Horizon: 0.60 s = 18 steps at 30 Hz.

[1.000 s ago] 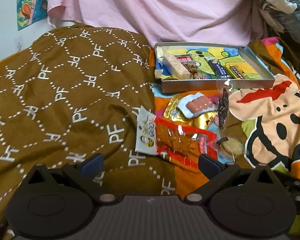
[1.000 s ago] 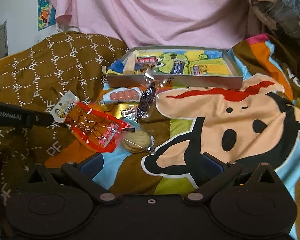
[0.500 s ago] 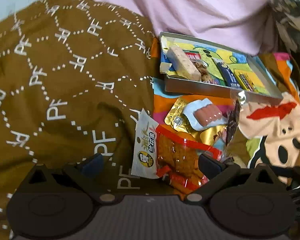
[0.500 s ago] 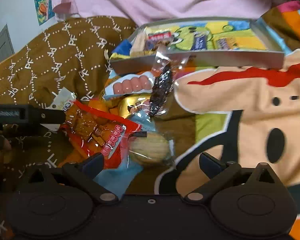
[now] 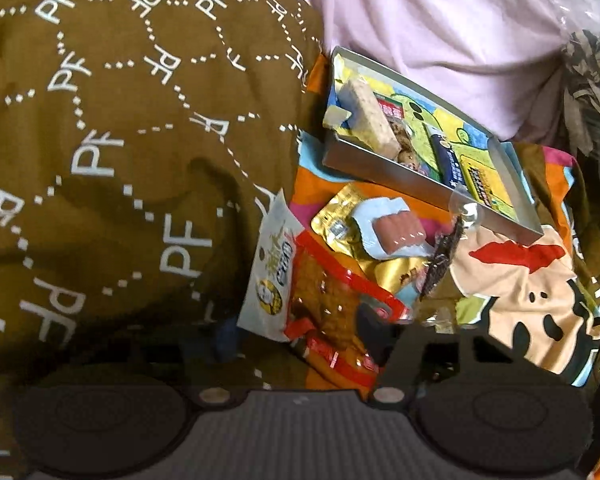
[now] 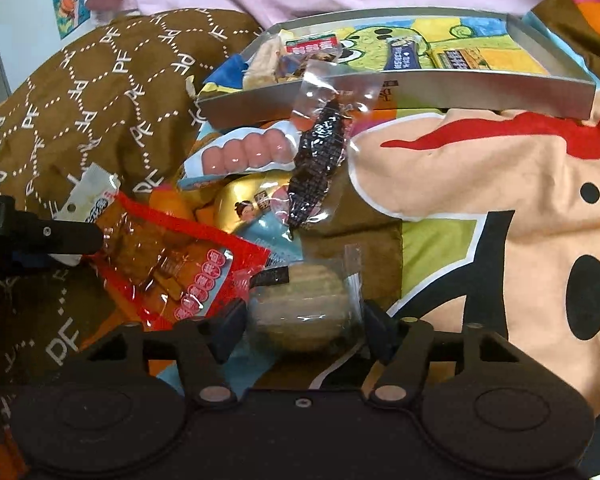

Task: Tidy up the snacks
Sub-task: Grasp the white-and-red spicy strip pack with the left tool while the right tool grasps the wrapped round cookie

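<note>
Far left: brown quilt [image 5: 100,152] printed with white "PF" letters, bunched into folds. Against its edge, left gripper [image 5: 296,332] closing in on a red-and-white snack pouch [image 5: 300,292]; jaws just narrowed to about half width, pouch lying between the two fingers, one finger [image 5: 374,330] resting on its red film. Whether the pads truly pinch cannot be told through blur and shadow. In the right wrist view, that same black finger [image 6: 66,236] lying over the pouch's white end.

Next along, heaped beside the pouch: gold foil packet [image 6: 244,208], pale blue sausage pack [image 6: 240,156] on top of it, then a dark strip in clear wrap [image 6: 318,164] leaning toward the tray.

Lower middle: right gripper [image 6: 300,320], jaws also just drawn in, bracketing a round biscuit in clear wrapper [image 6: 300,308]; pads up against the wrapper's sides, biscuit on the cartoon-print blanket [image 6: 480,200].

Behind, toward the right: shallow grey tray [image 6: 400,92] on the blanket, already holding a pale wafer bar [image 5: 370,116], a red-labelled packet [image 6: 312,46], a dark blue bar [image 6: 402,54] and a yellow packet [image 6: 460,58]. Pink cloth [image 5: 440,20] draped at the back.
</note>
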Each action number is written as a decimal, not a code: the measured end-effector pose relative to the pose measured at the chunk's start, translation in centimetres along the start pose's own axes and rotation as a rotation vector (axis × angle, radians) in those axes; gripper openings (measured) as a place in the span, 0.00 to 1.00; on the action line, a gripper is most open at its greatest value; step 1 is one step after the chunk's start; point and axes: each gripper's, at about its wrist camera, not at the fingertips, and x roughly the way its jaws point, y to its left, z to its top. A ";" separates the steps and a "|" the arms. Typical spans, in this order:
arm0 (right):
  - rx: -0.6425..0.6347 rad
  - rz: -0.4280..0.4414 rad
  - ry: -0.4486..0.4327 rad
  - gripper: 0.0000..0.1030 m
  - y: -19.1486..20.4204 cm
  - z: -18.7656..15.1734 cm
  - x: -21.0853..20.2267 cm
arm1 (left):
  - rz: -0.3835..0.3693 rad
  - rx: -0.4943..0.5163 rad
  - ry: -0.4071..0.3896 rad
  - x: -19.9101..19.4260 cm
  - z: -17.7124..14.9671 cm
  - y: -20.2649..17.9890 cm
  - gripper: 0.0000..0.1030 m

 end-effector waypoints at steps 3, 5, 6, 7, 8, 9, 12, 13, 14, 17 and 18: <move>0.008 -0.011 -0.001 0.55 -0.1 -0.1 -0.5 | 0.000 0.009 -0.024 -0.3 -0.1 -0.1 0.45; -0.008 -0.036 -0.001 0.54 -0.1 -0.3 -1.1 | -0.018 0.009 -0.031 -0.5 -0.1 -0.1 0.43; -0.020 -0.053 -0.001 0.54 0.0 -0.4 -1.4 | -0.027 0.012 -0.036 -0.6 -0.1 -0.2 0.43; -0.025 -0.066 -0.001 0.54 -0.1 -0.5 -1.8 | -0.033 0.021 -0.044 -0.6 -0.1 -0.3 0.43; -0.023 -0.077 0.000 0.54 -0.2 -0.6 -2.2 | -0.041 0.035 -0.055 -0.7 -0.2 -0.5 0.43; -0.015 -0.080 -0.001 0.54 -0.4 -0.7 -2.6 | -0.051 0.043 -0.066 -0.7 -0.2 -0.7 0.43; 0.024 -0.073 -0.001 0.54 -1.2 -0.9 -3.4 | -0.087 0.047 -0.086 -0.5 -0.1 -1.0 0.51; 0.036 -0.070 0.000 0.54 -1.4 -0.9 -3.5 | -0.110 0.034 -0.092 -0.2 0.0 -0.9 0.56; 0.041 -0.067 0.000 0.54 -1.5 -0.9 -3.6 | -0.124 0.023 -0.095 0.0 0.1 -0.8 0.58; 0.039 -0.066 -0.003 0.54 -1.4 -1.0 -3.6 | -0.125 0.010 -0.098 1.1 0.3 -0.6 0.59; 0.035 -0.065 -0.004 0.55 -1.4 -1.0 -3.6 | -0.122 0.006 -0.096 1.5 0.2 -0.5 0.60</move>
